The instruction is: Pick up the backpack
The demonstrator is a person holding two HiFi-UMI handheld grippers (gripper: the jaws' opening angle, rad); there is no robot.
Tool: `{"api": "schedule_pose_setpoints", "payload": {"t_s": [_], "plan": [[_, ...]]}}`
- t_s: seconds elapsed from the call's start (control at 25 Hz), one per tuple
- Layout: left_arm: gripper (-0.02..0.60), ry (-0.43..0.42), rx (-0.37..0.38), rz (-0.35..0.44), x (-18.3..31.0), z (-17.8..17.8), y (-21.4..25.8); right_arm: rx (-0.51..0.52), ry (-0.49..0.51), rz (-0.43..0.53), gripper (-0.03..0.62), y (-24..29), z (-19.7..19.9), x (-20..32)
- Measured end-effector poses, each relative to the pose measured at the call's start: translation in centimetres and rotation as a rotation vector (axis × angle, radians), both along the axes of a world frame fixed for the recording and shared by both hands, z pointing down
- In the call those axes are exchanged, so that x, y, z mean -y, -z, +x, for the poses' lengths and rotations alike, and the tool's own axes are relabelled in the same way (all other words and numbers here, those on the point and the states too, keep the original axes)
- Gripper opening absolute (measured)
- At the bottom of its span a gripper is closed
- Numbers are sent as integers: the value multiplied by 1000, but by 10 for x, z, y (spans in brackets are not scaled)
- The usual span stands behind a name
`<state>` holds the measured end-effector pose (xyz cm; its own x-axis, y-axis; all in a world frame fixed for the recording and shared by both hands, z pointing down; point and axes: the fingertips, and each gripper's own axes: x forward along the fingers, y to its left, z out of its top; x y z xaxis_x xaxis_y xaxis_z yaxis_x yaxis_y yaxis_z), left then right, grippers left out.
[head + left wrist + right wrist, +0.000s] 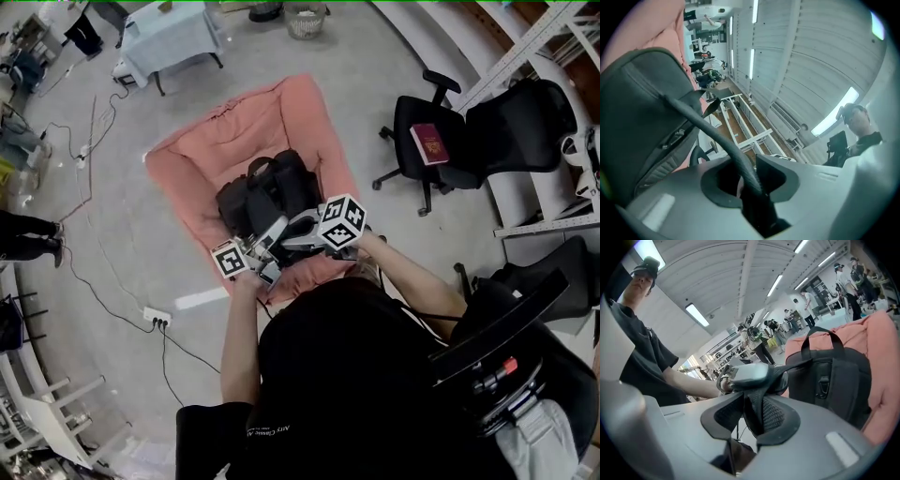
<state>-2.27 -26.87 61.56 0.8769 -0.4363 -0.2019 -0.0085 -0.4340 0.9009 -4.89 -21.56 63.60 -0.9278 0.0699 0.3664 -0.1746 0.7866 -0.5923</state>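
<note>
A black backpack (267, 192) lies on a pink cushion (206, 141) on the floor. Both grippers are at its near end. My left gripper (262, 255) is shut on a thin black strap (708, 126), which runs from the bag (637, 108) down between the jaws of that gripper (750, 182). My right gripper (295, 232) is shut on a padded mesh shoulder strap (761, 406), pinched between its jaws (752, 420). The bag (834, 376) stands to the right in the right gripper view, top handle up, against the cushion (881, 357). The left gripper (745, 373) shows just beyond the mesh strap.
A black office chair (441, 141) with a maroon book (431, 143) on its seat stands right of the cushion. Cables and a power strip (157, 319) lie on the floor at left. A table with a light blue cloth (173, 37) stands at the back. Metal racks line the right side.
</note>
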Motion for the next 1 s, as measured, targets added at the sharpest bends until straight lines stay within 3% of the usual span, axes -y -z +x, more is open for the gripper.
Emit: {"api": "schedule_pose_setpoints", "payload": {"t_s": [0.12,0.32,0.48,0.56,0.64,0.76,0.84,0.92,1.0], "plan": [[63,51,148,87,1,-4,2,11,-4,-5,92,-2,0,-3],[78,87,296,184,3,7,-4,2,-23,-79,87,-7,11,-4],[91,234,420,163,21,7,-8,-120,-79,51,94,-17,13,7],[95,287,448,145,24,5,-14,-165,-77,84,100,-23,14,8],[97,300,474,138,21,3,-20,-189,-55,82,100,-27,12,4],[85,329,515,141,15,-3,-21,-212,4,156,127,-33,13,-5],[36,390,526,118,16,-20,-19,-229,9,184,129,-46,25,-5],[15,449,514,94,18,-41,-13,-265,-67,169,95,-69,48,10],[15,475,514,85,16,-54,-8,-305,-188,162,136,-92,72,36]]}}
